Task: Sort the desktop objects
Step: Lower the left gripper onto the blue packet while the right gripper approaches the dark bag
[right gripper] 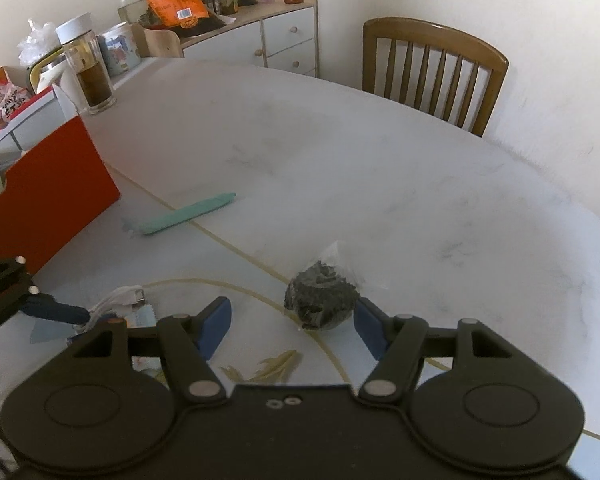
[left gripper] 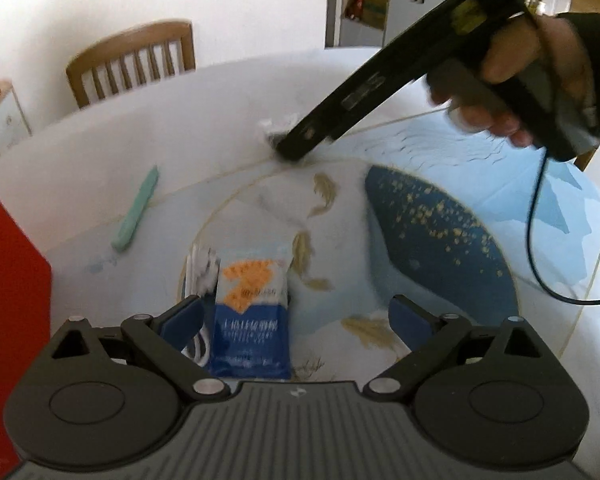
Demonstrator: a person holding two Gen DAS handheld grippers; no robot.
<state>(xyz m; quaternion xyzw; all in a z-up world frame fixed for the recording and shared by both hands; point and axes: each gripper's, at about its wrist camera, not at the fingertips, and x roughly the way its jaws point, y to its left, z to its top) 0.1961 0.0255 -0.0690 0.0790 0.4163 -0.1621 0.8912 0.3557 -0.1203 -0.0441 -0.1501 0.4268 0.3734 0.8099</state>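
The left gripper (left gripper: 296,314) is held wide open over a blue-and-orange packet (left gripper: 252,312) at lower centre. The right gripper (right gripper: 292,320) stands open, a dark bagged lump (right gripper: 320,300) between its fingers, untouched.

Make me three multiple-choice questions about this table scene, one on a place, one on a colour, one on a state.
1. Where does the dark bundle in clear wrap lie?
A. inside the red box
B. on the table, in front of the right gripper
C. on the chair

2. What colour is the pen?
A. mint green
B. yellow
C. black

3. How do the left gripper jaws stand?
A. shut on the pen
B. shut, nothing held
C. open, above the blue packet

Answers: B, bundle rests on the tabletop; A, pale green barrel; C, pads stand wide apart.
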